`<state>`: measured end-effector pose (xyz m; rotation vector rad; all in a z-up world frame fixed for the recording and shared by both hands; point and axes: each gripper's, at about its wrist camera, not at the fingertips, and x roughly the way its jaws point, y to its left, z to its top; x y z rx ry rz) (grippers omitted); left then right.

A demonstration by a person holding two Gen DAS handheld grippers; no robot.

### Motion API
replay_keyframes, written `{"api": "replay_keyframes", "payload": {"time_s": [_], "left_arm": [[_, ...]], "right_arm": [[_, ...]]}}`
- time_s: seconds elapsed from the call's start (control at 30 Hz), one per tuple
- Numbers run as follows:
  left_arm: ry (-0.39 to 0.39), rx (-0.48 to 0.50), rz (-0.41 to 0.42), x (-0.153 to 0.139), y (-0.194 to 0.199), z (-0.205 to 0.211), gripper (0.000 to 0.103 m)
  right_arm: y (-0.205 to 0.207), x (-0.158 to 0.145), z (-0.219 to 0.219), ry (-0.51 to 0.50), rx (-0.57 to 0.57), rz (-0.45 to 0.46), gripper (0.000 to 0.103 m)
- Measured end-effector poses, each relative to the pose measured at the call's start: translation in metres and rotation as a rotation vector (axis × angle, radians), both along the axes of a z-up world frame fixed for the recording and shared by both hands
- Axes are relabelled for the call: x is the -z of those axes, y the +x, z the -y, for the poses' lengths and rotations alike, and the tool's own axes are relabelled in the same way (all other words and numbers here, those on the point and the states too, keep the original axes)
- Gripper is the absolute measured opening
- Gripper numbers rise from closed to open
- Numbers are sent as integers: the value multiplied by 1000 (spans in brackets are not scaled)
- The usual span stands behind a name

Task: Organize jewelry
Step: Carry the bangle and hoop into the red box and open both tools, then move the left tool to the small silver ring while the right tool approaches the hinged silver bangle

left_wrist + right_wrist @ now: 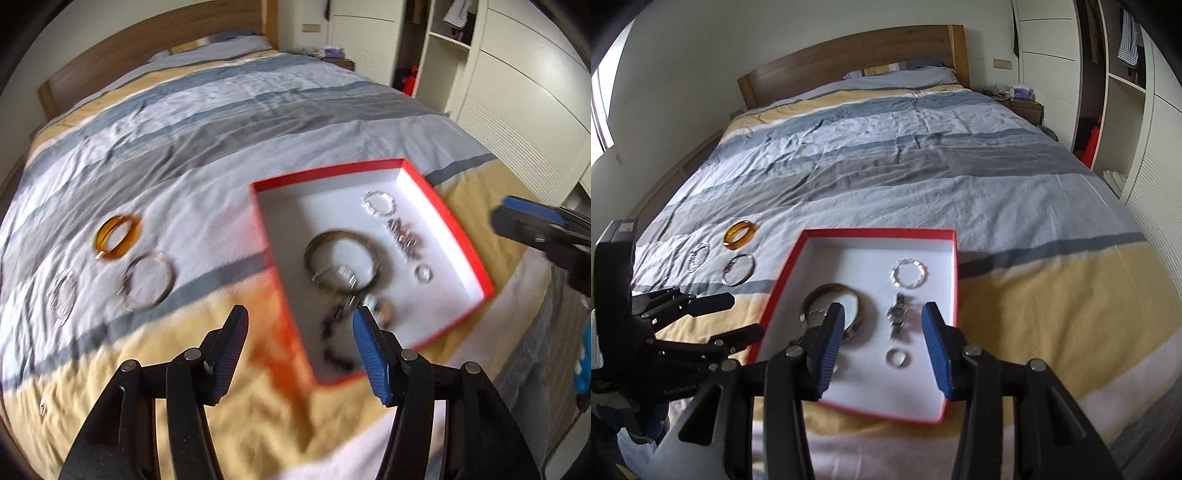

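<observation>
Where blur smears the box point(448, 218) | dark chain point(334, 341) unreadable

1. Your box point(955, 258) is red outside and white inside.
2. The bed cover point(923, 177) you work over has broad stripes of grey, blue-grey, white and pale yellow.
3. One bangle point(740, 234) on the cover is amber-orange; the bangle point(738, 275) near it is silver.
4. Your right gripper point(882, 349) and left gripper point(299, 350) are black with blue pads.
5. The headboard point(849, 55) is brown wood.
</observation>
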<state>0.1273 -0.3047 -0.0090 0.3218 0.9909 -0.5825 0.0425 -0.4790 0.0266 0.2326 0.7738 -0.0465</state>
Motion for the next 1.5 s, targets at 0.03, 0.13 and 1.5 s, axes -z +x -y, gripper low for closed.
{"api": "replay_keyframes", "payload": {"time_s": [0.03,0.13,1.5], "left_arm": [[11,-20,1,-2,-6,-11,58],[21,-61,31,-10,-23,-42,58],[-121,-670,120,-44,-138,-392,64]], "right_arm": [[-9,-2,-5,7,0,5,43],[-33,-9,-19,25,4,15,44],[-94,-57,-171,-49,-216,65,44]]}}
